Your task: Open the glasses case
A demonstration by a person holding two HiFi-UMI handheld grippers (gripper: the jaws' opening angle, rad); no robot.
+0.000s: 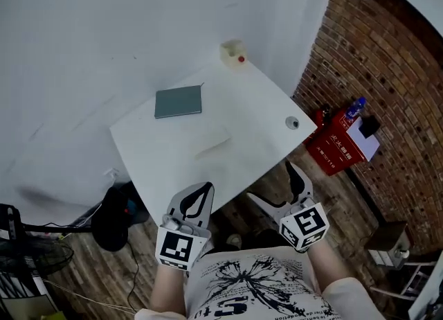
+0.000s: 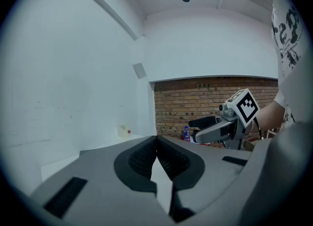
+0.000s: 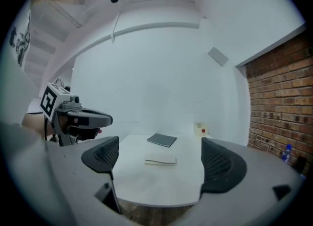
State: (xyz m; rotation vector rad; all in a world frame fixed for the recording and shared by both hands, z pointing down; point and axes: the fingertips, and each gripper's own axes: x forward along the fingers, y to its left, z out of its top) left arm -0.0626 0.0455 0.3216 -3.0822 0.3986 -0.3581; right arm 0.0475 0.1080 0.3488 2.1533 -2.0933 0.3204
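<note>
A flat white case (image 1: 211,143) lies near the middle of the white table (image 1: 166,166); in the right gripper view the white case (image 3: 160,161) sits between my open jaws, well beyond them. Behind it lies a grey-green rectangular case (image 1: 178,102), the same grey-green case (image 3: 162,140) at the table's far side. My left gripper (image 1: 205,187) is shut and empty at the table's near edge. My right gripper (image 1: 270,182) is open and empty beside it. Neither touches a case. The left gripper view shows its tips (image 2: 156,139) pressed together.
A small white box with a red dot (image 1: 233,51) stands at the table's far corner, and a small round fitting (image 1: 292,123) sits by the right edge. A red crate with a blue bottle (image 1: 339,142) stands on the floor by the brick wall. Cables and dark gear (image 1: 114,218) lie left.
</note>
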